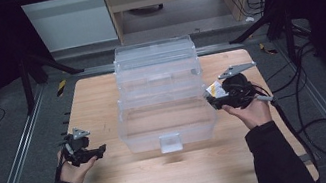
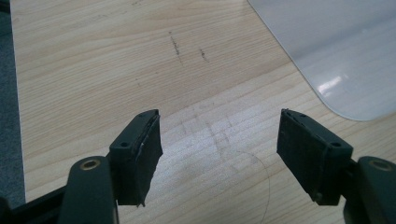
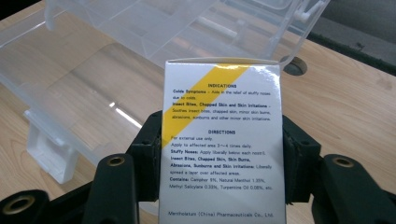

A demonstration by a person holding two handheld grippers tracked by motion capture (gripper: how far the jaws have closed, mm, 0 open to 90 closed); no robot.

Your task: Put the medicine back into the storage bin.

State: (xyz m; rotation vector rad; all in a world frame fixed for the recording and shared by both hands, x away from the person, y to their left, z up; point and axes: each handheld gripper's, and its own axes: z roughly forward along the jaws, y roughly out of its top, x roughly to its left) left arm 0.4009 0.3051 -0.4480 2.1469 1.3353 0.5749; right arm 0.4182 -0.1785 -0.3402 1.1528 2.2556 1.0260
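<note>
The right gripper (image 1: 218,96) is up at the right-hand edge of the clear plastic organizer box (image 1: 168,116), and it has a firm hold of a small white medicine carton (image 3: 223,140) with a yellow diagonal stripe, its jaws closed partway against the carton's two narrow sides. In the right gripper view the printed back panel faces the camera square on, indications and directions legible, so the carton is held by its flanks with the broad face free, a grip that leaves the top end clear to lead into a compartment. The carton sits just beside the box's right wall, above the wooden table (image 1: 111,182), and judging by that position the step in hand looks like carrying it in over the rim. The box's tiers stand stepped back and open, front latch (image 1: 170,142) hanging forward, which gives a clean way in from above. Over on the other side, the left gripper (image 1: 91,153) waits low on the table, well apart from the box; its jaws are spread wide with nothing between them, bare wood below and a rounded corner of clear plastic (image 2: 345,60) off to the side. It looks parked there to keep clear of the working hand.
</note>
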